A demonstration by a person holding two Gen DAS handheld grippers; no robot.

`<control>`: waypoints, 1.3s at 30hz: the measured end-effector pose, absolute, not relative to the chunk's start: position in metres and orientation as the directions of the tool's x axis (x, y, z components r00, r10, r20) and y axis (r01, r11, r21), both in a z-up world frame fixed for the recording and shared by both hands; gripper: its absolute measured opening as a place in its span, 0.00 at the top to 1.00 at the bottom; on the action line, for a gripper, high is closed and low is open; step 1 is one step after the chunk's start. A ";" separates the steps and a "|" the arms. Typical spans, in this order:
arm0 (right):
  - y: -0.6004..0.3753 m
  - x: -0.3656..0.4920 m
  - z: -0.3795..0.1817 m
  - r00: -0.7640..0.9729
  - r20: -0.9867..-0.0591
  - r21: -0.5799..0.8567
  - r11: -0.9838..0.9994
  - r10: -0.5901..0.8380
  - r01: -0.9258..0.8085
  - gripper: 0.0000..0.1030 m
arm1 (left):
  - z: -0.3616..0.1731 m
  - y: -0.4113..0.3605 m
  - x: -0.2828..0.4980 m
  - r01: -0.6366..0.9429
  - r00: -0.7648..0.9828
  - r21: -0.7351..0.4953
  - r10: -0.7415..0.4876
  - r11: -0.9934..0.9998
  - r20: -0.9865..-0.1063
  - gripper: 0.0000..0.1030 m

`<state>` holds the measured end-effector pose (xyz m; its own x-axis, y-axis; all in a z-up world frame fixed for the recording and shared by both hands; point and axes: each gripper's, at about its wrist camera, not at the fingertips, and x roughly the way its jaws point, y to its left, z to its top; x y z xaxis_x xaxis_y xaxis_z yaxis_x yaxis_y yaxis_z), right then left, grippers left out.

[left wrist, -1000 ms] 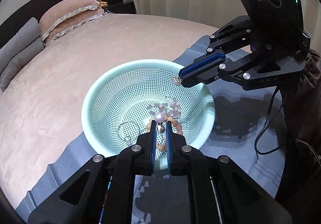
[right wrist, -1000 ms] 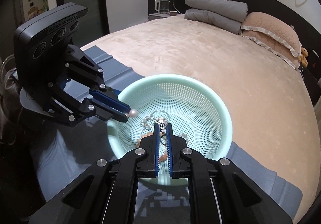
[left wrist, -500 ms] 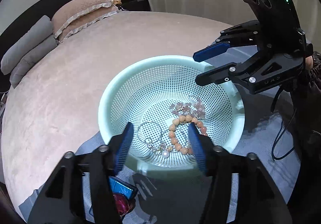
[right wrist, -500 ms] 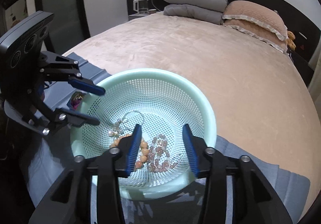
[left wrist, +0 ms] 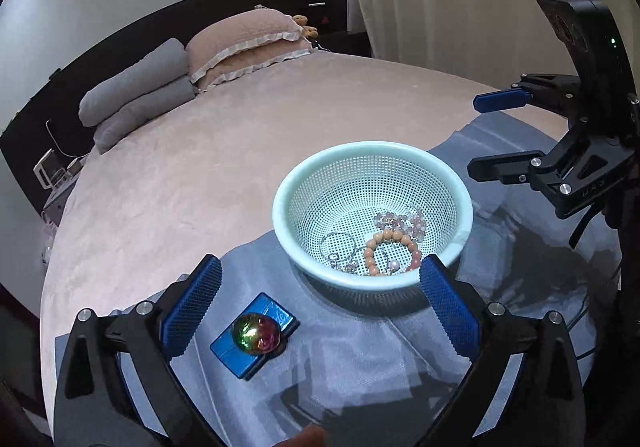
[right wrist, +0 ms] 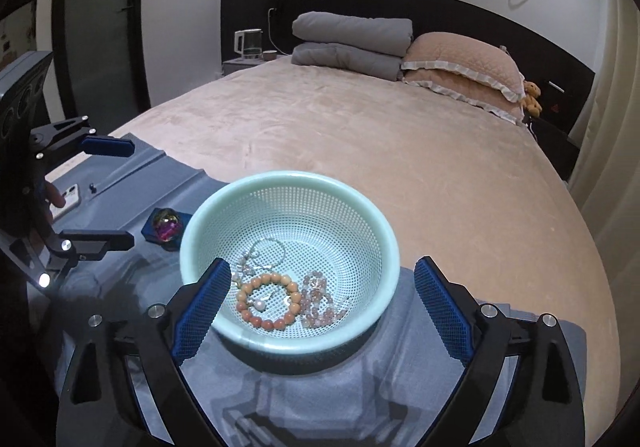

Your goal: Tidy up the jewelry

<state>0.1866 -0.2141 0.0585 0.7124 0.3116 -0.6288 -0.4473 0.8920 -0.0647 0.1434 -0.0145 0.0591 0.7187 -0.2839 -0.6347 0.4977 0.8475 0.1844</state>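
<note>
A mint-green perforated basket (left wrist: 372,147) (right wrist: 288,177) sits on a grey cloth and holds an orange bead bracelet (left wrist: 370,251) (right wrist: 244,293), a pink bead bracelet (left wrist: 400,221) (right wrist: 316,299), a silver chain (left wrist: 338,247) (right wrist: 268,251) and a pearl piece (right wrist: 260,305). My left gripper (left wrist: 319,267) (right wrist: 116,193) hovers back from the basket's near rim, jaws opening wide with nothing gripped. My right gripper (right wrist: 322,267) (left wrist: 478,135) hangs off the other side, jaws also opening and empty.
A blue box with an iridescent ball (left wrist: 256,333) (right wrist: 168,227) lies on the grey cloth (left wrist: 360,347) beside the basket. A white phone (right wrist: 66,201) rests farther left. The cloth covers a corner of a pink bed with stacked pillows (right wrist: 460,67) at its head.
Both grippers were shut on small jewelry pieces over the basket. Both have opened wide, the pieces now lie in the basket, and both grippers have drawn back and risen.
</note>
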 end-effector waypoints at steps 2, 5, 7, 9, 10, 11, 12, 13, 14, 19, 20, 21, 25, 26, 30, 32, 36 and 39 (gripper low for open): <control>-0.213 0.176 0.061 0.723 -0.618 -0.064 0.897 0.309 -0.438 0.12 | 0.059 -0.013 0.130 0.476 0.733 0.200 -0.261 0.856 -0.628 0.06; -0.215 0.159 0.062 0.737 -0.601 -0.052 0.905 0.309 -0.422 0.11 | 0.057 -0.012 0.112 0.449 0.751 0.214 -0.237 0.867 -0.617 0.06; -0.216 0.149 0.060 0.747 -0.591 -0.046 0.913 0.303 -0.406 0.10 | 0.055 -0.016 0.105 0.419 0.767 0.213 -0.219 0.882 -0.603 0.06; -0.217 0.136 0.054 0.767 -0.579 -0.054 0.926 0.276 -0.374 0.09 | 0.050 -0.017 0.095 0.365 0.801 0.231 -0.178 0.902 -0.572 0.06; -0.218 0.130 0.050 0.777 -0.570 -0.054 0.932 0.266 -0.358 0.09 | 0.047 -0.018 0.092 0.343 0.807 0.226 -0.163 0.911 -0.567 0.06; -0.220 0.123 0.045 0.785 -0.565 -0.049 0.939 0.256 -0.341 0.09 | 0.043 -0.019 0.088 0.328 0.806 0.215 -0.154 0.920 -0.571 0.06; -0.222 0.117 0.039 0.788 -0.565 -0.042 0.946 0.244 -0.323 0.09 | 0.040 -0.019 0.085 0.313 0.805 0.195 -0.151 0.930 -0.574 0.06; -0.224 0.109 0.033 0.791 -0.566 -0.036 0.951 0.233 -0.306 0.09 | 0.035 -0.019 0.081 0.300 0.802 0.169 -0.152 0.939 -0.577 0.06; -0.226 0.102 0.026 0.793 -0.568 -0.032 0.957 0.221 -0.289 0.09 | 0.030 -0.019 0.077 0.286 0.800 0.150 -0.149 0.946 -0.582 0.06; -0.237 0.072 -0.008 0.803 -0.583 -0.062 0.979 0.121 -0.193 0.09 | -0.001 -0.027 0.052 0.220 0.821 0.132 -0.110 0.966 -0.560 0.06; -0.240 0.067 -0.013 0.805 -0.584 -0.061 0.983 0.106 -0.173 0.09 | -0.005 -0.030 0.049 0.216 0.822 0.135 -0.106 0.967 -0.559 0.06; -0.243 0.062 -0.018 0.811 -0.578 -0.052 0.987 0.093 -0.150 0.09 | -0.010 -0.034 0.046 0.208 0.824 0.135 -0.099 0.969 -0.558 0.06; -0.254 0.045 -0.031 0.840 -0.537 -0.014 0.995 0.079 -0.103 0.09 | -0.021 -0.041 0.035 0.174 0.847 0.140 -0.076 0.975 -0.526 0.06; -0.254 0.044 -0.033 0.838 -0.539 -0.013 0.995 0.079 -0.103 0.09 | -0.022 -0.043 0.032 0.162 0.853 0.139 -0.068 0.977 -0.518 0.06; -0.250 0.041 -0.038 0.831 -0.544 -0.003 0.990 0.118 -0.142 0.09 | -0.028 -0.043 0.028 0.149 0.854 0.115 -0.069 0.982 -0.516 0.06; -0.246 0.039 -0.038 0.823 -0.545 0.015 0.984 0.158 -0.179 0.09 | -0.030 -0.041 0.026 0.144 0.855 0.112 -0.067 0.983 -0.514 0.06; -0.238 0.037 -0.042 0.821 -0.545 -0.003 0.978 0.173 -0.208 0.09 | -0.031 -0.038 0.023 0.144 0.857 0.108 -0.070 0.984 -0.511 0.06; -0.238 0.035 -0.044 0.822 -0.539 0.001 0.977 0.181 -0.214 0.09 | -0.033 -0.036 0.021 0.139 0.854 0.099 -0.069 0.985 -0.515 0.06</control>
<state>0.0354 -0.2380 -0.0443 0.8225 0.1809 -0.5393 -0.2141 0.9768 0.0012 0.0209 -0.0362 -0.0330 0.8544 -0.0690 -0.5150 0.1390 0.9854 0.0985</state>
